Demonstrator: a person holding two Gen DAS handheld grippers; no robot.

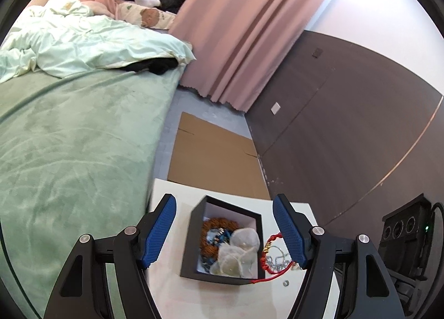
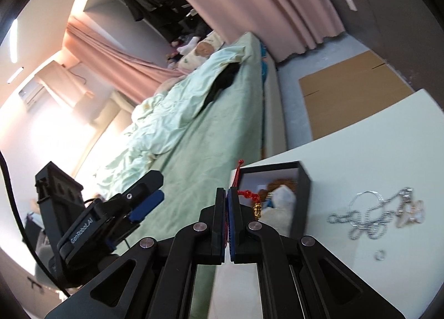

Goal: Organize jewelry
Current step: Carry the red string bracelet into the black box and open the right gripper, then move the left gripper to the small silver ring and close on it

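Note:
A black open jewelry box (image 1: 191, 238) stands on a white table (image 1: 177, 291); it holds brown beads, a blue piece and translucent pouches. My left gripper (image 1: 224, 231) is open, its blue pads either side of the box, above it. My right gripper (image 2: 227, 194) is shut on a red cord bracelet (image 2: 248, 194) with gold beads, hanging at the box's (image 2: 304, 196) left rim. The bracelet also shows in the left wrist view (image 1: 273, 260), draped over the box's right edge. A silver chain necklace (image 2: 369, 217) and a small ring (image 2: 379, 255) lie on the table right of the box.
A bed with a green blanket (image 1: 69, 152) runs along the table's left side. Flat cardboard (image 1: 211, 158) lies on the floor beyond the table. Pink curtains (image 1: 241, 30) and a dark wall panel (image 1: 347, 124) are behind. A black device (image 1: 408, 238) stands at the right.

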